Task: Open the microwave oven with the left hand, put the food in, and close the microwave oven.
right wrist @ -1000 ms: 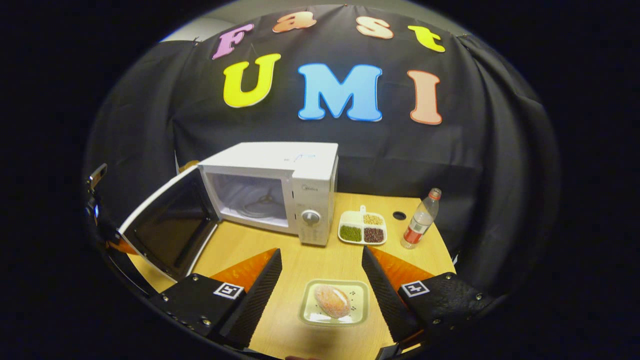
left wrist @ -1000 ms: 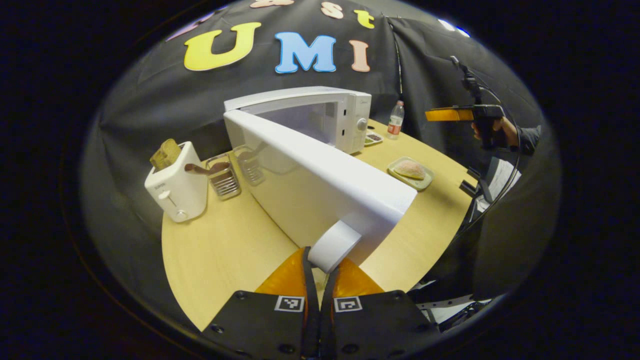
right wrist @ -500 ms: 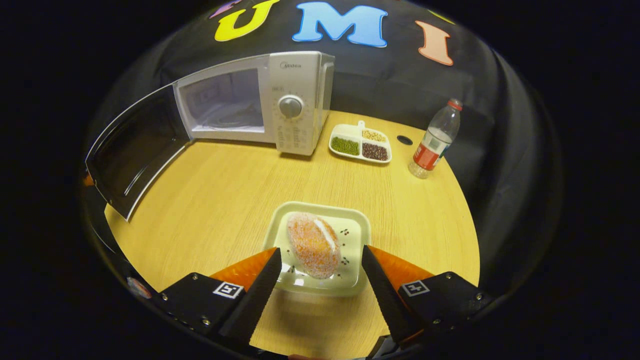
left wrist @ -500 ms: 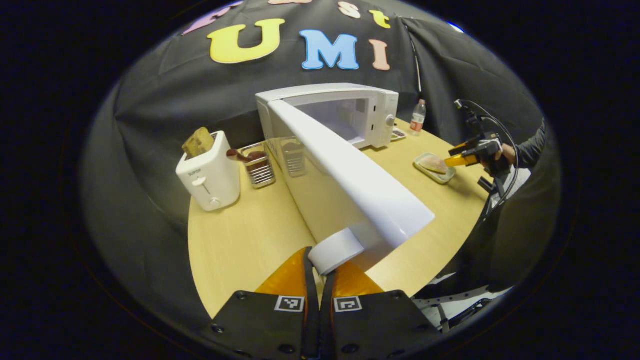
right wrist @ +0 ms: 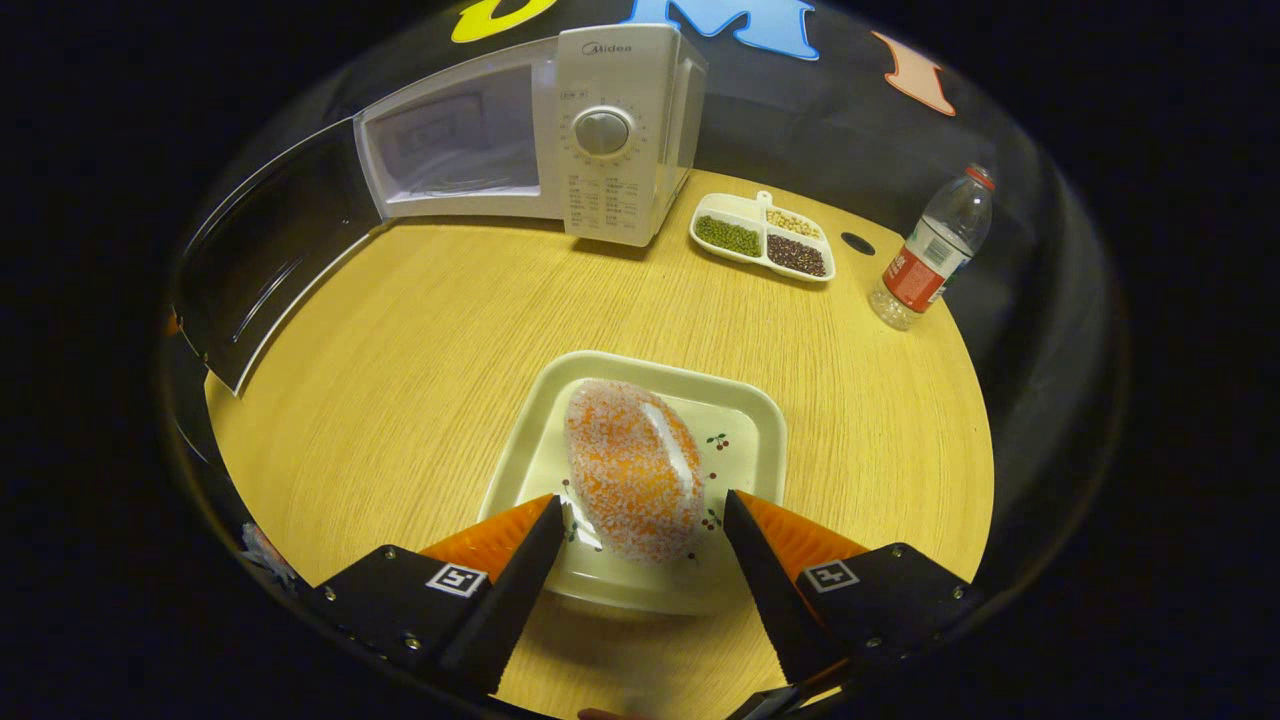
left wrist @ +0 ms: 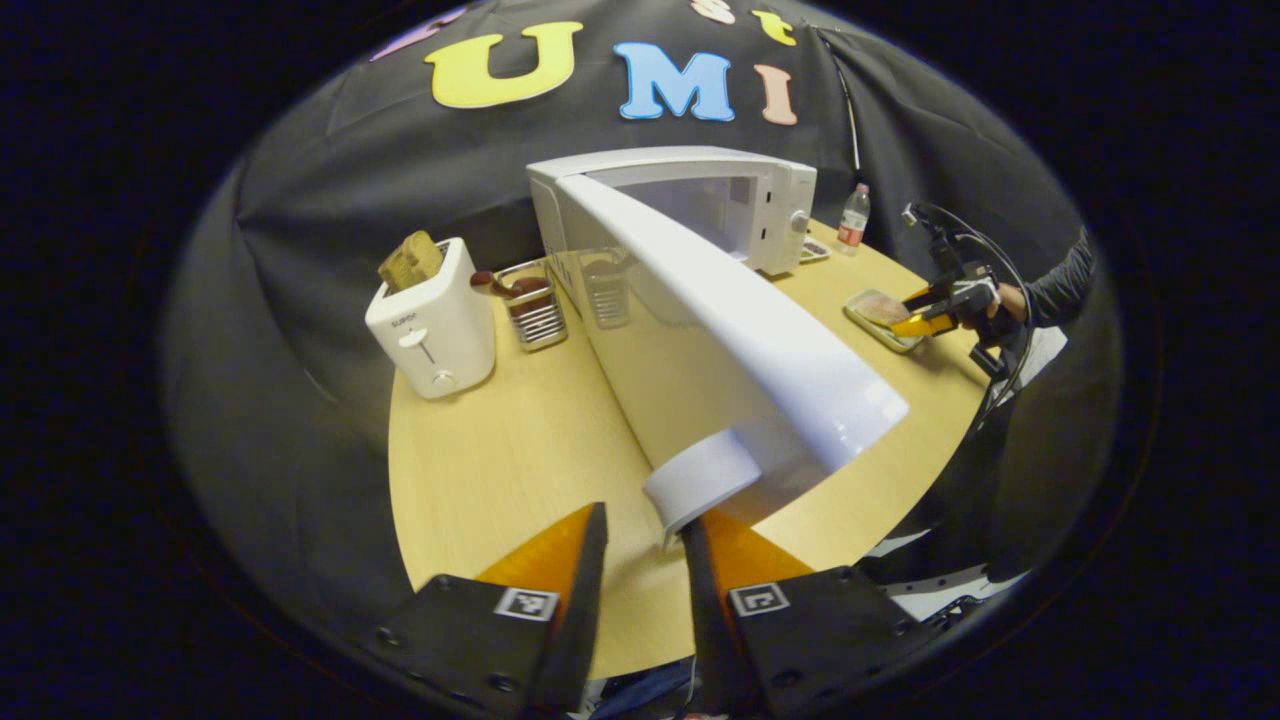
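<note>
Left gripper [left wrist: 643, 535] standing parted, gripping nothing — round white door handle [left wrist: 700, 478] sitting just above right fingertip, contact unclear. Microwave door [left wrist: 740, 340] hanging wide open. Right gripper [right wrist: 640, 525] spread wide, fingers flanking sugared bun [right wrist: 632, 470] on cream tray [right wrist: 745, 425] — not pinching it. Microwave [right wrist: 610, 130] standing behind on round wooden table [right wrist: 420, 350].

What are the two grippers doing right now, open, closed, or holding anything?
Left gripper: open, holding nothing, just off the microwave door handle.
Right gripper: open, fingers either side of the food on its plate, not gripping.
</note>
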### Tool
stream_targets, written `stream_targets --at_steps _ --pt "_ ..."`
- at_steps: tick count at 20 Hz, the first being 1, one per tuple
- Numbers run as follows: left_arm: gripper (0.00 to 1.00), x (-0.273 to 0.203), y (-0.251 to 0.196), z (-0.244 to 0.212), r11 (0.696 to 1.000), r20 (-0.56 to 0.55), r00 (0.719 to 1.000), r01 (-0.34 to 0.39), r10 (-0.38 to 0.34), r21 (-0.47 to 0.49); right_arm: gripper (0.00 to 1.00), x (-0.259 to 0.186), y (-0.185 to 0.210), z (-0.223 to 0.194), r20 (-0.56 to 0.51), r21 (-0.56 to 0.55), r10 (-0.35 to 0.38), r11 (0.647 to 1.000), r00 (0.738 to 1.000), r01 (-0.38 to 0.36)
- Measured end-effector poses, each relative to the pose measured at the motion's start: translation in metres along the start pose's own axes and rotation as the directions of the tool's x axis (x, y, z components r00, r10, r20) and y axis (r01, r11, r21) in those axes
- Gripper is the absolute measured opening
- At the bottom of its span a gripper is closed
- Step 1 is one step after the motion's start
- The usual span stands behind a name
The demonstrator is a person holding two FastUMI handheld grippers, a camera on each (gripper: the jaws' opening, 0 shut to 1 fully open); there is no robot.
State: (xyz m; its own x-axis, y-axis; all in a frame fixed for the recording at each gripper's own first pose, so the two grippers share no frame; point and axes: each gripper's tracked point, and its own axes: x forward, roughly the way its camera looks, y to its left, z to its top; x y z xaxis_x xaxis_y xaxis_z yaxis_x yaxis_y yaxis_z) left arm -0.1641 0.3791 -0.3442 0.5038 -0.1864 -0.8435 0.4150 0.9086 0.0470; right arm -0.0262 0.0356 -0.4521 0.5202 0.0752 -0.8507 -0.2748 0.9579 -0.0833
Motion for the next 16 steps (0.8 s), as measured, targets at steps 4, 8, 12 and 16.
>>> stream_targets --at_steps 4,8,12,16 --pt "0.92 -0.011 0.009 -0.013 0.996 -0.001 0.997 -0.079 0.079 -0.048 0.92 0.008 0.004 0.003 0.002 0.001 0.027 1.000 1.000 -0.027" --pt "0.98 -0.039 0.012 -0.014 0.970 0.062 0.979 -0.181 0.193 -0.161 0.65 0.006 0.004 0.004 0.004 -0.038 0.030 0.999 1.000 -0.029" --pt "0.96 -0.088 0.011 0.004 0.909 0.160 0.921 -0.302 0.356 -0.285 0.38 -0.005 0.000 0.016 0.046 -0.081 -0.006 0.997 0.999 0.009" --pt "0.98 -0.138 -0.011 0.063 0.857 0.312 0.820 -0.363 0.480 -0.365 0.40 -0.026 0.001 0.033 0.096 -0.192 -0.010 0.981 0.995 0.028"
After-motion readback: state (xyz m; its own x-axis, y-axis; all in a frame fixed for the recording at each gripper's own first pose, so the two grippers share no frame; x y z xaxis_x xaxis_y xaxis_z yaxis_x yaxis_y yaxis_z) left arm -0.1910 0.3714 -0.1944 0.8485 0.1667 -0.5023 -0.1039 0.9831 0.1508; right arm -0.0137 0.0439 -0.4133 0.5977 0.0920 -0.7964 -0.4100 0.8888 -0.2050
